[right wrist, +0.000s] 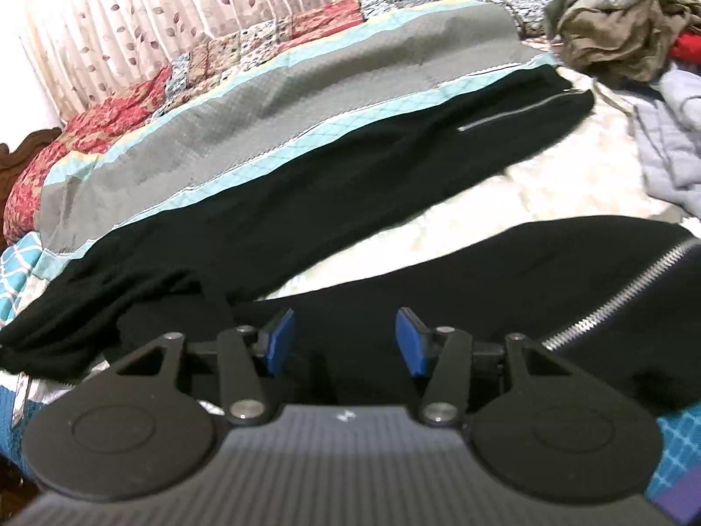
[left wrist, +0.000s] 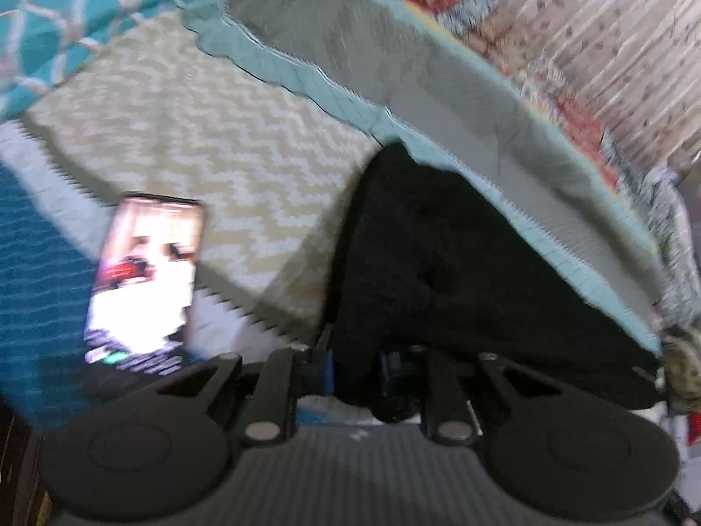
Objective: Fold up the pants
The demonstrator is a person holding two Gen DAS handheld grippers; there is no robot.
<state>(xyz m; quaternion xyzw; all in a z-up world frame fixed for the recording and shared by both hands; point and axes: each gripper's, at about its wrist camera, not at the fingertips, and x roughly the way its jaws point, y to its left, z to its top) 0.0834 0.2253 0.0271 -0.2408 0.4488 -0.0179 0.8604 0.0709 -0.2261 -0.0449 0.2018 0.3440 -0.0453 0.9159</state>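
While spread flat, black pants (right wrist: 306,201), legs diag. toward upper-right.

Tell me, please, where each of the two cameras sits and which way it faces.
Left wrist: on the left claw, looking steeply down at the bed; black pants are pinched in it, a phone beside; only the claw shows.
Right wrist: on the right claw, looking along the bed; its blue pads stand apart over the pants; only the claw shows.
Shared: the pants and the grey-and-teal quilt.
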